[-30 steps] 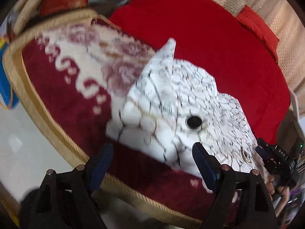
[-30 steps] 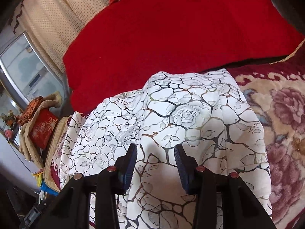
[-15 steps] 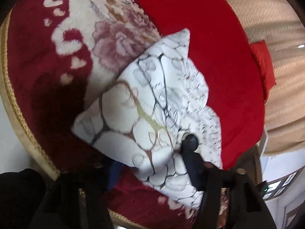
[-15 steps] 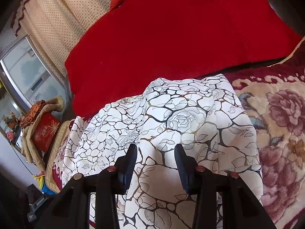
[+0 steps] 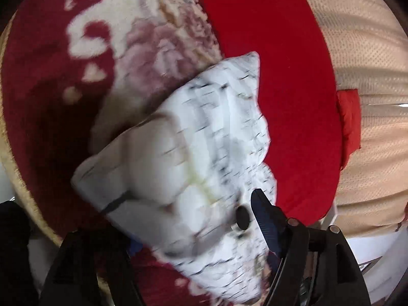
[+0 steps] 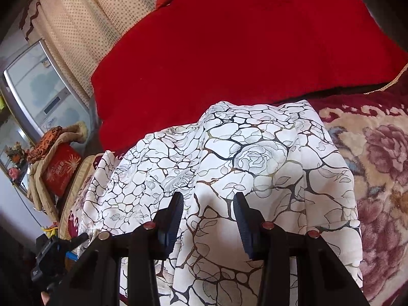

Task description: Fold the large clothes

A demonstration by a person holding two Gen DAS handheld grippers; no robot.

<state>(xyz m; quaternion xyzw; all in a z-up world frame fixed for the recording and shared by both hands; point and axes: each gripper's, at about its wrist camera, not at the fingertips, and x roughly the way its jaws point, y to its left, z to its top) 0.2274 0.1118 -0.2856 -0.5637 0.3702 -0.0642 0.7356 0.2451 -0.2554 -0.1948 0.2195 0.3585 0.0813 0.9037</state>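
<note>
Jaws apart over white garment [image 6: 229, 173]; red box [image 6: 60, 169] lettering unreadable.

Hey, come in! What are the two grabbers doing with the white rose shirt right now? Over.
Left gripper open around garment edge. Right gripper open, hovering over garment. Nothing in the way.

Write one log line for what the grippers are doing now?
left gripper: open around white crackle-print fabric garment | right gripper: open over it | fold: unfinished

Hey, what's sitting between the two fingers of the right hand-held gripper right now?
In the right wrist view, a raised fold of the white rose-print garment sits between the open fingers of the right hand-held gripper; nothing else is there.
</note>
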